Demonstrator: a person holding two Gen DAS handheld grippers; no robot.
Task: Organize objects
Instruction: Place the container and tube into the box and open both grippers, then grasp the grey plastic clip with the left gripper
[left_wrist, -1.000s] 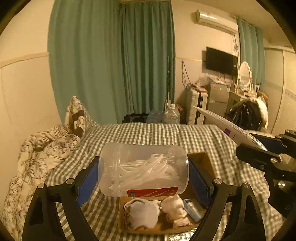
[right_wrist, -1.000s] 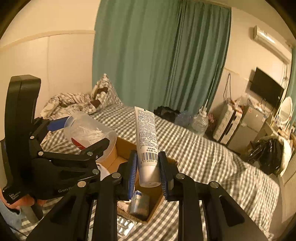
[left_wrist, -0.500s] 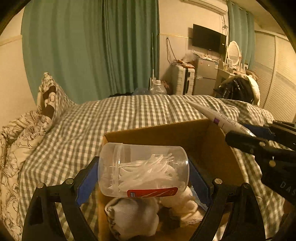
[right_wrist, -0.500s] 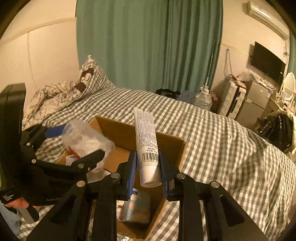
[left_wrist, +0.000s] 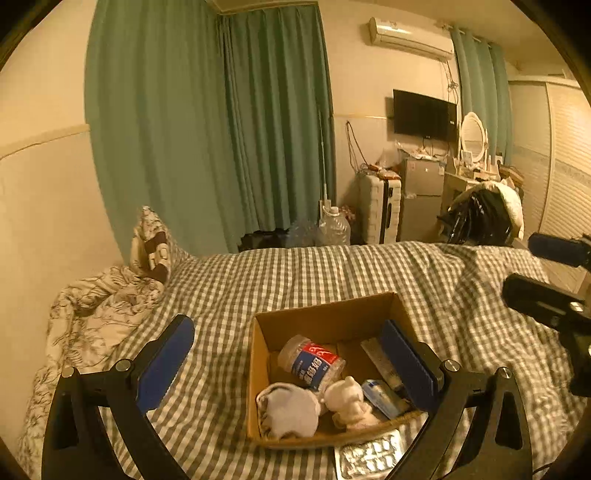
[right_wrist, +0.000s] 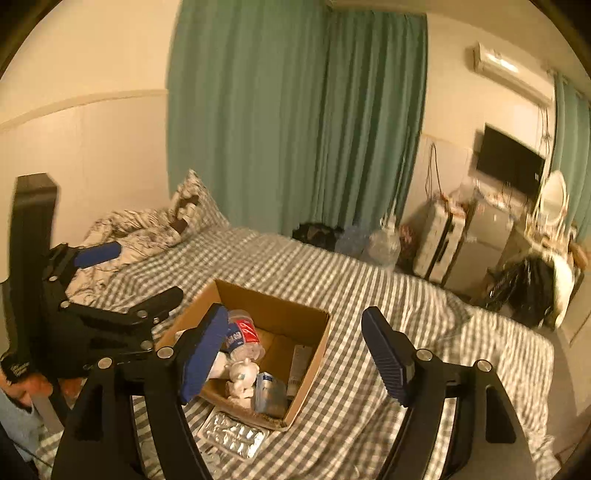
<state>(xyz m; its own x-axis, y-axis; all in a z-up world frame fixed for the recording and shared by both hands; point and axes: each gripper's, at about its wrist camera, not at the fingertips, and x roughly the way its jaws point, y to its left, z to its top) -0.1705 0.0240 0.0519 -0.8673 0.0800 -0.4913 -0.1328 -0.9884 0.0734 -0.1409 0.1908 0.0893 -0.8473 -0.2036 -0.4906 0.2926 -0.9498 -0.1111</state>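
Note:
A cardboard box (left_wrist: 325, 317) (right_wrist: 314, 354) sits on the checked bed. Inside lie the clear jar of white picks (left_wrist: 312, 362) (right_wrist: 242, 334), the white tube (left_wrist: 380, 360) (right_wrist: 301, 363) along the right wall, rolled white socks (left_wrist: 291, 410), a small white figure (right_wrist: 242, 373) and a blue-white pack (left_wrist: 382, 397) (right_wrist: 269, 393). My left gripper (left_wrist: 291, 365) is open and empty above the box. My right gripper (right_wrist: 295, 354) is open and empty above the box's right side. It shows at the right edge of the left wrist view (left_wrist: 546, 299).
A foil blister pack (left_wrist: 369, 456) (right_wrist: 232, 435) lies on the bed in front of the box. A crumpled patterned duvet and pillow (left_wrist: 110, 295) are at the left. Beyond the bed stand a suitcase (left_wrist: 380, 206), water bottles (left_wrist: 334, 225) and a dresser.
Both grippers opened and let go: the jar and the tube now lie in the box. Both grippers have pulled up and back from the box.

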